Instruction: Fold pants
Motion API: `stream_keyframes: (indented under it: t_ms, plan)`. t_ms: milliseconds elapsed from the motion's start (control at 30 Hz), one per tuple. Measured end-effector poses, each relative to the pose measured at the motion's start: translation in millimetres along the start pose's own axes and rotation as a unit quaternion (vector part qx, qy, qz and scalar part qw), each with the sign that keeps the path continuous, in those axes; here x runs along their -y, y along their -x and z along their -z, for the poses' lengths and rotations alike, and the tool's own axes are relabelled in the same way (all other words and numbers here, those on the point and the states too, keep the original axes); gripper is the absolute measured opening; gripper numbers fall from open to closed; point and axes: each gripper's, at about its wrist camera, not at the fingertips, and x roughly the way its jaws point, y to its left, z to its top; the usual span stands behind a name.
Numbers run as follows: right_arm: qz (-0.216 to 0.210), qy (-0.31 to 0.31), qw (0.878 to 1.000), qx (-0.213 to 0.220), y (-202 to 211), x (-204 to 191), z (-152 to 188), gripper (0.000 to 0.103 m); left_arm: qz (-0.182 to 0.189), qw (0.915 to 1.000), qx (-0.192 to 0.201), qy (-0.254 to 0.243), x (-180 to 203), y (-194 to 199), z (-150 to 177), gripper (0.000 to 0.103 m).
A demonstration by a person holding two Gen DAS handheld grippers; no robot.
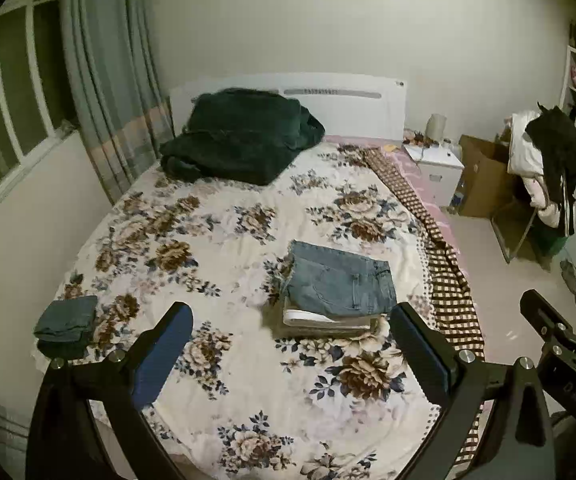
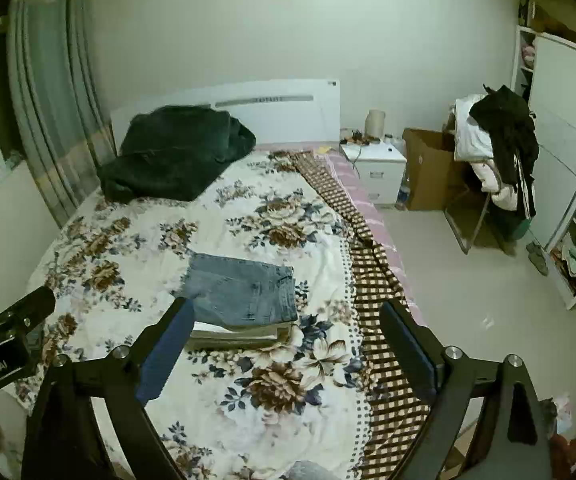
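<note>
Folded blue jeans (image 1: 340, 280) lie on top of a small stack of folded light garments (image 1: 324, 322) on the floral bed cover (image 1: 207, 240); they also show in the right wrist view (image 2: 243, 290). My left gripper (image 1: 288, 348) is open and empty, held above the bed just short of the stack. My right gripper (image 2: 288, 344) is open and empty, above the bed's near right part. The right gripper shows at the right edge of the left wrist view (image 1: 560, 320), and the left gripper at the left edge of the right wrist view (image 2: 7, 304).
A folded dark grey garment (image 1: 67, 322) lies at the bed's near left edge. A dark green blanket (image 1: 239, 136) lies by the headboard. A checked cloth (image 2: 372, 280) runs along the bed's right side. A nightstand (image 2: 376, 168), cardboard box (image 2: 428, 168), clothes-laden chair (image 2: 492, 160) and wardrobe (image 2: 560, 140) stand right.
</note>
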Motion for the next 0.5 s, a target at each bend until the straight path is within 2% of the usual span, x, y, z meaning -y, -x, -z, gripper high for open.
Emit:
stream_keyframes:
  t_ms: [200, 500]
  plan:
    - [0.0, 0.014, 1.0, 0.018, 59.9, -1.2, 2.5, 0.098, 0.004, 0.9999, 0.002, 0.014, -6.6, 33.2, 7.8, 0.103]
    - [0.009, 0.012, 1.0, 0.024, 109.7, -19.7, 3.7, 0.099, 0.004, 0.9996, 0.023, 0.013, -26.2, 61.7, 8.7, 0.103]
